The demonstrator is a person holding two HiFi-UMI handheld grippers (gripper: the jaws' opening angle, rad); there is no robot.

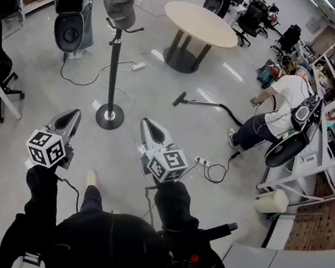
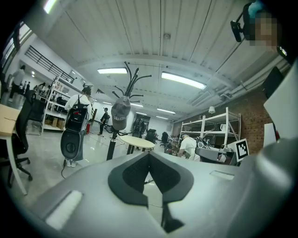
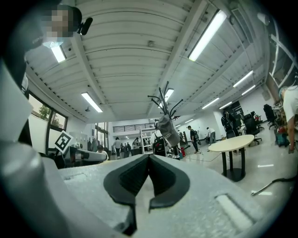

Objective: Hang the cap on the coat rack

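Both claws low in frame: left gripper (image 1: 67, 122) and right gripper (image 1: 150, 132), jaws pressed together, pinching nothing. Cap (image 1: 120, 1) hangs on coat rack (image 1: 113, 66), upper left. Task looks finished; nothing apparently left.

The person wears a black jacket (image 1: 115, 246) with black sleeves (image 1: 41, 194). Ahead of the jacket, the left gripper (image 1: 70, 116) and right gripper (image 1: 149, 127) are grey tapered shells with dark pads (each carries a white cube (image 1: 46, 148) printed with black square markers). Thin dark cables (image 1: 74, 189) trail back toward the jacket, and a pale shoe (image 1: 91, 178) shows just ahead of it.
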